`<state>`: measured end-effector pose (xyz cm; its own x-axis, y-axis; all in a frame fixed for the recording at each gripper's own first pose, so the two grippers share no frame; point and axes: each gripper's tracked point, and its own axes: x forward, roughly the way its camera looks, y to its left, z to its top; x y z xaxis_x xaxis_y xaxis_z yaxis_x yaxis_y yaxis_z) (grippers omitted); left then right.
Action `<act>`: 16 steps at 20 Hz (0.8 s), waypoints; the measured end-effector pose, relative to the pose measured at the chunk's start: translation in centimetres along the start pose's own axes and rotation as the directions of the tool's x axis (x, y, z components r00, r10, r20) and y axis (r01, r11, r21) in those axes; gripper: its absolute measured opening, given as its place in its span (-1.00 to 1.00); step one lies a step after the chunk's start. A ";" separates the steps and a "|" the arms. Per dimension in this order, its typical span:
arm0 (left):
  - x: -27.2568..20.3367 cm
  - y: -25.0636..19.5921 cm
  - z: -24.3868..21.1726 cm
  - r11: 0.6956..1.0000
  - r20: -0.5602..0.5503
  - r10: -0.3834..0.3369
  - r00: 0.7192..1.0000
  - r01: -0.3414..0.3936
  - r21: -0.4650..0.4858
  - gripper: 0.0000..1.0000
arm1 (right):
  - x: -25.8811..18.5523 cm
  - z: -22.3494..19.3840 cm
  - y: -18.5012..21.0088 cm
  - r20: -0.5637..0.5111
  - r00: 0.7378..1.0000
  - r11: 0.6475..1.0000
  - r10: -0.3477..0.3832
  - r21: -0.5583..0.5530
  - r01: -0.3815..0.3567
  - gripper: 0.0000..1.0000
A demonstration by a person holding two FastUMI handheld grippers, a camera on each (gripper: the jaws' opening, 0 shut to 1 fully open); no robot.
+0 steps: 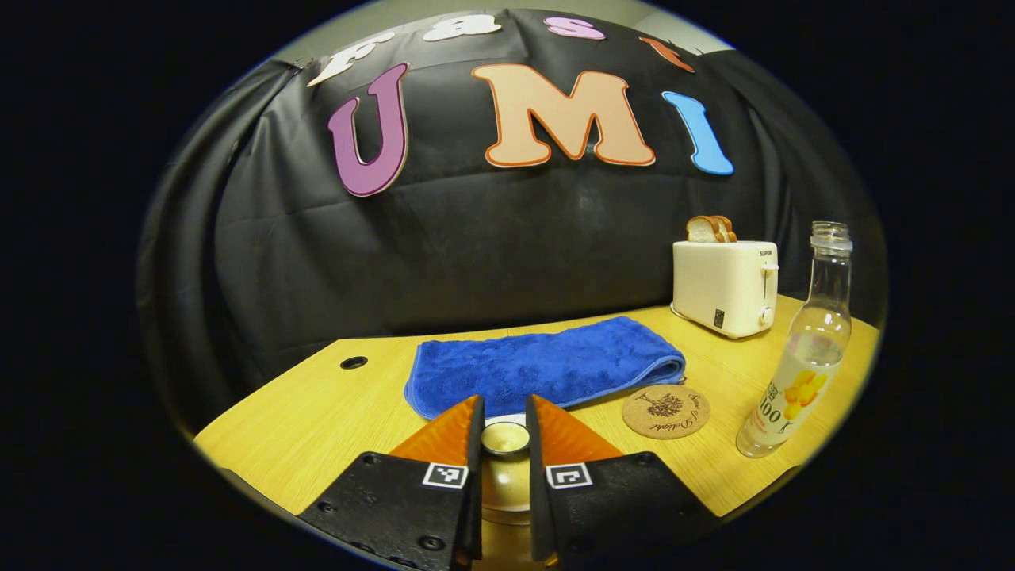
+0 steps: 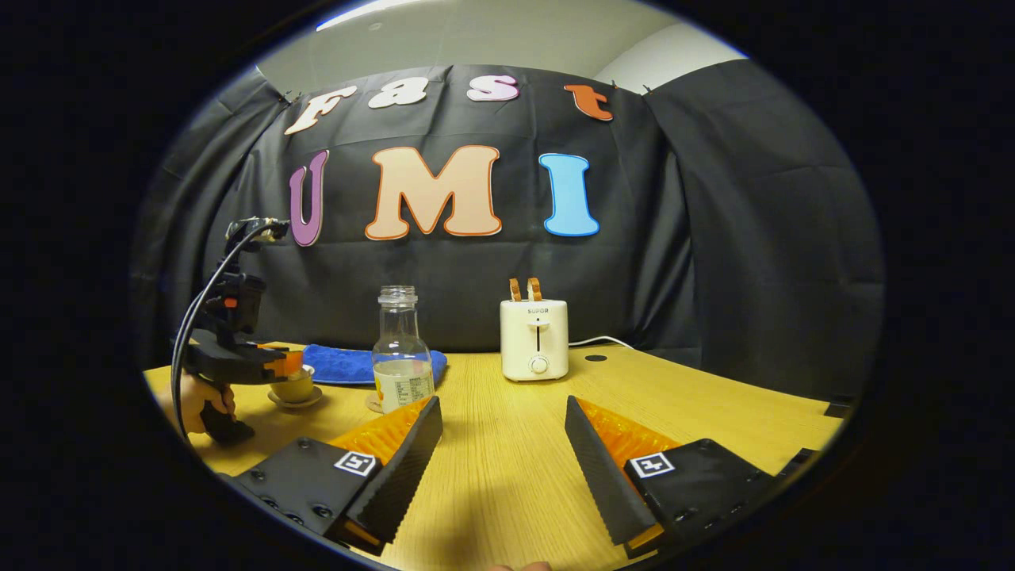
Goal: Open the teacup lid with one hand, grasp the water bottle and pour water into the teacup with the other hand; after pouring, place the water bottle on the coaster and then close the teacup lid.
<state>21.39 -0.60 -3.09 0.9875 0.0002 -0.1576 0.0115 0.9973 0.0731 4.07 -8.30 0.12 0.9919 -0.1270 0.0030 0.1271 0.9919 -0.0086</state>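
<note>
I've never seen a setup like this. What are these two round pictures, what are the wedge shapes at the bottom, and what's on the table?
Each picture comes from a camera riding on a hand-held two-finger gripper; the wedges are that gripper's own fingers. The left gripper has its fingers closed around the teacup lid. The right gripper is open over the wooden table, holding nothing. Its view also shows a hand holding the left gripper at the teacup. Also on the table: water bottle, cork coaster, blue towel, toaster with bread.

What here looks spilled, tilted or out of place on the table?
Nothing stands out. The water bottle stands upright with no cap, the coaster lies flat and bare, the blue towel lies folded, and the toaster holds bread. No spill shows.
</note>
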 end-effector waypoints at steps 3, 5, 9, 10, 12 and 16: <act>-0.2 0.2 0.6 1.000 0.028 -0.003 1.000 0.003 -0.010 -0.60 | -0.1 0.0 0.1 0.001 1.000 1.000 0.000 0.000 0.000 0.92; -0.8 0.2 1.3 1.000 0.061 -0.011 0.998 0.011 -0.001 -0.60 | 0.0 0.0 0.2 0.000 1.000 1.000 0.007 0.001 -0.007 0.97; -2.9 0.2 2.7 0.999 0.116 -0.042 0.992 0.041 0.007 -0.60 | 0.0 -0.1 0.8 -0.005 0.999 0.999 0.038 0.001 -0.038 1.00; -3.7 0.6 2.7 0.999 0.124 -0.041 0.991 0.040 0.012 -0.61 | -0.1 -0.1 1.1 -0.004 0.999 0.999 0.046 0.001 -0.046 0.92; -5.5 1.4 2.3 0.999 0.137 -0.036 0.990 0.034 0.013 -0.61 | -0.1 -0.1 1.8 -0.004 0.998 0.998 0.067 0.002 -0.067 0.92; -9.3 3.0 1.1 1.000 0.152 -0.030 0.988 0.030 0.002 -0.62 | 0.3 -0.3 4.1 -0.014 0.993 0.993 0.121 0.004 -0.121 0.94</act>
<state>12.39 2.33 -0.28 0.9991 -0.0407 -0.0084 0.0411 0.9967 0.0700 4.89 -4.24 -0.24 0.9999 -0.0058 -0.0119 0.0057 1.0000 -0.0045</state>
